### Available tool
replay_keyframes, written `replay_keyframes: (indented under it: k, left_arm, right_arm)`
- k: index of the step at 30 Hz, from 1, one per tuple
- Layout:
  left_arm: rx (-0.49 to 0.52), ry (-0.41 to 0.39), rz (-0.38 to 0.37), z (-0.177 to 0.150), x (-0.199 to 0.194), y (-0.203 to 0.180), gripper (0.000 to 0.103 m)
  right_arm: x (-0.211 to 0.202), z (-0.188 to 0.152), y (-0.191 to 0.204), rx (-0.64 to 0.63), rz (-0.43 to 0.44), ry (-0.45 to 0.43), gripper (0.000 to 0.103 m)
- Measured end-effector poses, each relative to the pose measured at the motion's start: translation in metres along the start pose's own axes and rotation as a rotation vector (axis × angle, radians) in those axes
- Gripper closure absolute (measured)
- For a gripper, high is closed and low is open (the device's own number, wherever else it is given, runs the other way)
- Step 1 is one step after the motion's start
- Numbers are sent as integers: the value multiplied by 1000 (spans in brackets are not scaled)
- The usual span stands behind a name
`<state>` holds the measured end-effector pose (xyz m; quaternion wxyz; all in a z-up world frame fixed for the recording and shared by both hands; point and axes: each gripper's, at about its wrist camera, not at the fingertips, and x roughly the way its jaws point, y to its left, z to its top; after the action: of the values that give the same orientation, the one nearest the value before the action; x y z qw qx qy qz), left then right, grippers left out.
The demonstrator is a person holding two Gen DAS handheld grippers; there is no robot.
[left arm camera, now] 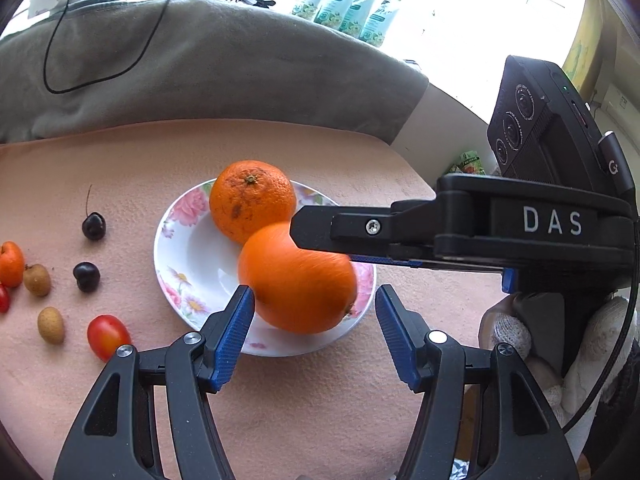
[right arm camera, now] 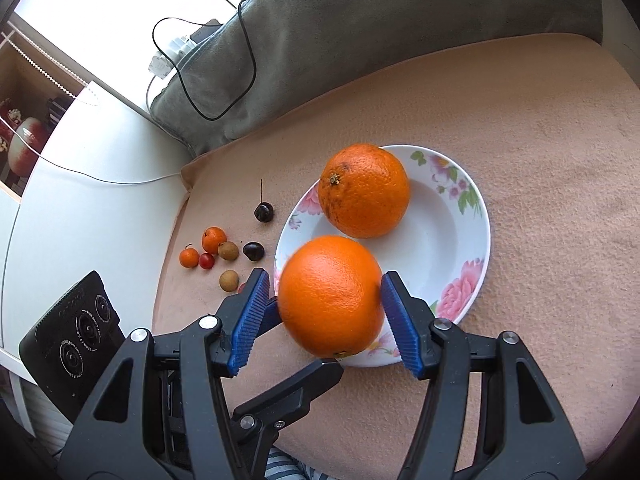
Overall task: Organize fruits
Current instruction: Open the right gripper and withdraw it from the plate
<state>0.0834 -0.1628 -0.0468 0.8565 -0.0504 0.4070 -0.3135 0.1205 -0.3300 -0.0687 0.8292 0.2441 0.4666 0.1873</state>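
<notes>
A white floral plate (left arm camera: 188, 264) (right arm camera: 452, 240) sits on a peach cloth. One orange (left arm camera: 252, 200) (right arm camera: 364, 190) rests at its far side. A second orange (left arm camera: 298, 278) (right arm camera: 330, 294) is slightly blurred, over the plate's near rim. My right gripper (right arm camera: 322, 312) straddles it, with small gaps between the blue pads (right arm camera: 250, 320) and the peel. Its fingers show from the right in the left wrist view (left arm camera: 320, 252). My left gripper (left arm camera: 314, 332) is open and empty, just in front of the plate.
Small fruits lie left of the plate: two dark cherries (left arm camera: 94, 226) (left arm camera: 87, 276), a red cherry tomato (left arm camera: 108, 336), two longans (left arm camera: 51, 325), small orange fruits (left arm camera: 11, 264). A grey cushion (left arm camera: 200, 64) with a black cable lies behind. A white table (right arm camera: 92, 200) borders the cloth.
</notes>
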Motion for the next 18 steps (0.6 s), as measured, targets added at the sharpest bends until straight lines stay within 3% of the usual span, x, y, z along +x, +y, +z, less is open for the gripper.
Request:
replay_keyframes:
  k: [6, 16, 18]
  left_arm:
    - [6, -15, 13, 6, -4, 2, 41]
    - [4, -30, 68, -2, -15, 12, 40]
    - [8, -31, 88, -3, -17, 15, 40]
  right_arm:
    - [-21, 5, -5, -17, -46, -80, 42]
    - [-30, -7, 10, -118, -95, -130, 41]
    - [-33, -9, 15, -139, -105, -149, 29]
